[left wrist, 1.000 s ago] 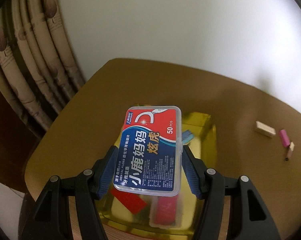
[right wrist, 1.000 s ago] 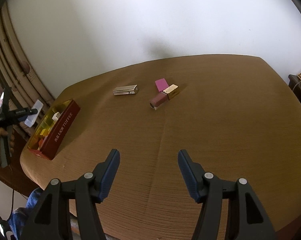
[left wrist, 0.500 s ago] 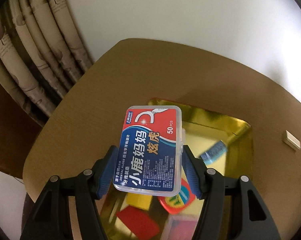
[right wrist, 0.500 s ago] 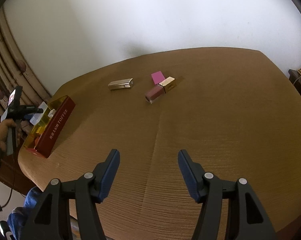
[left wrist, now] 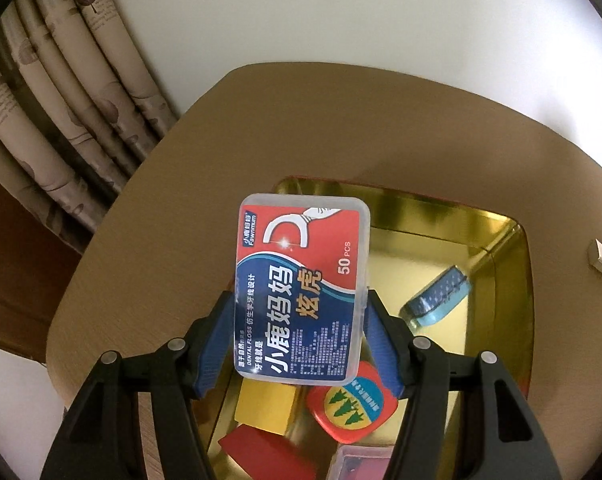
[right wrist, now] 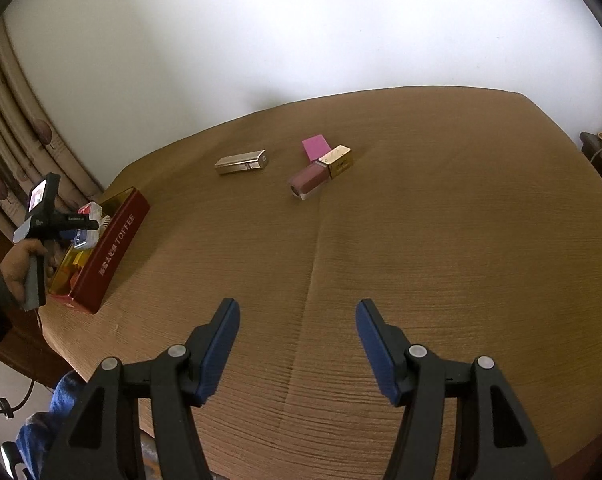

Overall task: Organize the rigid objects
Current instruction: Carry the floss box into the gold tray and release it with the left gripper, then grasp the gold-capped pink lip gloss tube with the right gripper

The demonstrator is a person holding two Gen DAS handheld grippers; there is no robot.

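- Your left claw [left wrist: 301,332] is clamped on the floss box [left wrist: 301,292]: the blue pads press its two long sides at the lower half, and the box sticks out past the fingertips toward the upper middle of the left view.
- The floss box hangs over the gold inside of the tin [left wrist: 501,248], which fills the lower right of that view.
- In the tin you can see a blue case [left wrist: 441,300] at centre right, a yellow block [left wrist: 265,408] and a red block [left wrist: 269,456] at the bottom, and a red pad with green trees [left wrist: 349,408] just right of them. A clear box with red inside peeks in at the bottom edge.
- In the right view, your left hand [right wrist: 17,268] holds its claw at the far left, over the tin [right wrist: 113,252] marked TOFFEE near the counter's left edge.
- Your right claw [right wrist: 297,344] stands open and empty at the bottom centre, above bare counter [right wrist: 461,260].
- Well apart from it, toward the upper middle, lie a gold lipstick [right wrist: 241,162], a pink block [right wrist: 316,148] and a lip gloss [right wrist: 321,172] with a gold cap; the pink block lies right up against the gloss.
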